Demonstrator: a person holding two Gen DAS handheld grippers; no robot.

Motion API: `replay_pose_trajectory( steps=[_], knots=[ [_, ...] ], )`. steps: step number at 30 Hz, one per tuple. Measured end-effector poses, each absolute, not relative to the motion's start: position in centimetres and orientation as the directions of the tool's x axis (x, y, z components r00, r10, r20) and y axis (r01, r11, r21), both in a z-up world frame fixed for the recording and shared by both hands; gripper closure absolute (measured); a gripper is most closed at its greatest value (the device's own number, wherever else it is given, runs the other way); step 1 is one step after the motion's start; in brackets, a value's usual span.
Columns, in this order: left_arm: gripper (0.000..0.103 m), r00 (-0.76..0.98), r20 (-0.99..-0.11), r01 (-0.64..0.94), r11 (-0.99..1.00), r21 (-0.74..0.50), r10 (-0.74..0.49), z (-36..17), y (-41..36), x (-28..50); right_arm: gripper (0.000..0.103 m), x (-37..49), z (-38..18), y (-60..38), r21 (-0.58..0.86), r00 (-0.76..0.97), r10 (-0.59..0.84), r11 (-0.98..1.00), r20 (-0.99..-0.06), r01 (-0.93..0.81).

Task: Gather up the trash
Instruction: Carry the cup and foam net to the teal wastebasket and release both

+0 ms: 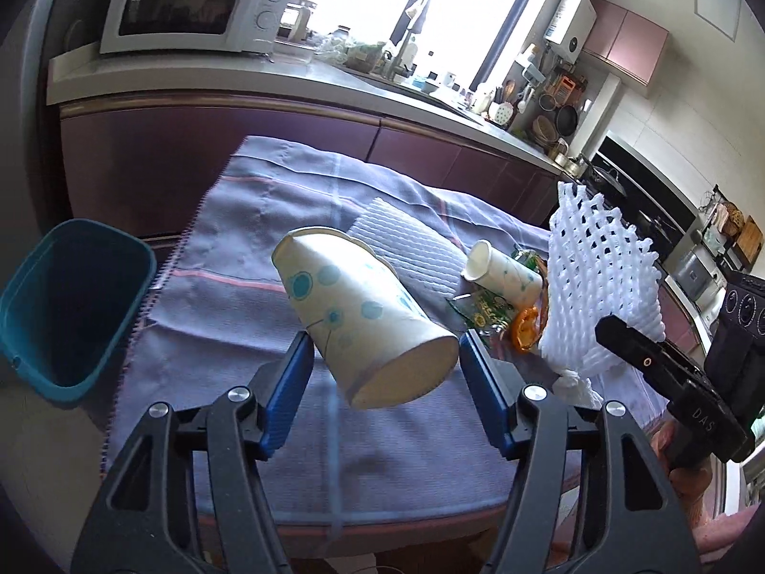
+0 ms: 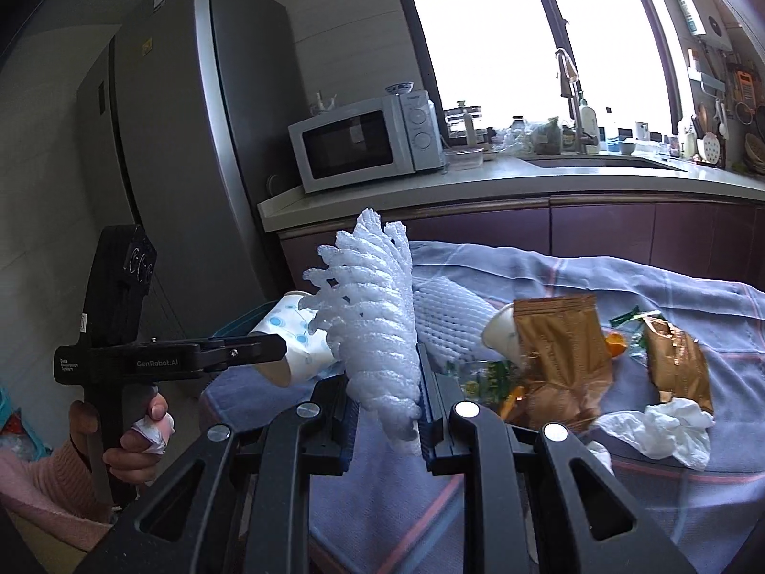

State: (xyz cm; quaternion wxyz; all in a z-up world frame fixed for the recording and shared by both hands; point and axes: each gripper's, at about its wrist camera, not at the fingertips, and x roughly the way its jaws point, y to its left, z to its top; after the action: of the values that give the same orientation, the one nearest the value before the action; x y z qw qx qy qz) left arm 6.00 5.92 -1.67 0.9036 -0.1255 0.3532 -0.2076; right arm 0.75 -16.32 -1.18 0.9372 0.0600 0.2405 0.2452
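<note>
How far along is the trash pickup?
Nothing visibly binned: the blue bin looks empty. In hand: left tongs hold a paper cup, right tongs clamp foam netting. Left on the cloth: second cup, two gold bags, tissue, green wrappers.

A white microwave [image 2: 366,143] sits on the pale counter [image 2: 526,182] at upper centre, a tall grey fridge [image 2: 191,119] to its left, the tap [image 2: 569,81] against the bright window [image 2: 502,24].
</note>
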Motion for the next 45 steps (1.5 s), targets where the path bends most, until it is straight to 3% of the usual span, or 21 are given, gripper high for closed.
replay_pose_trajectory(
  steps=[8, 19, 37, 45],
  knots=[
    [0.04, 0.771, -0.56, 0.126, 0.934, -0.334, -0.304, -0.3, 15.3, 3.8, 0.084, 4.2, -0.9, -8.7, 0.264, 0.631, 0.632, 0.769, -0.45, -0.581],
    [0.04, 0.777, -0.619, -0.082, 0.957, -0.277, -0.112, -2.3, 25.9, 6.2, 0.084, 10.7, -0.3, 1.8, 0.334, 0.449, 0.748, 0.636, -0.489, -0.696],
    [0.04, 0.697, -0.712, -0.17, 0.944, -0.284, -0.088, -7.7, 30.5, 12.2, 0.083, 19.9, -5.4, 12.5, 0.364, 0.299, 0.664, 0.668, -0.685, -0.649],
    [0.042, 0.665, -0.739, -0.179, 0.938, -0.298, -0.108, -10.0, 30.4, 13.9, 0.07, 21.4, -7.4, 13.4, 0.374, 0.263, 0.626, 0.697, -0.734, -0.612]
  ],
)
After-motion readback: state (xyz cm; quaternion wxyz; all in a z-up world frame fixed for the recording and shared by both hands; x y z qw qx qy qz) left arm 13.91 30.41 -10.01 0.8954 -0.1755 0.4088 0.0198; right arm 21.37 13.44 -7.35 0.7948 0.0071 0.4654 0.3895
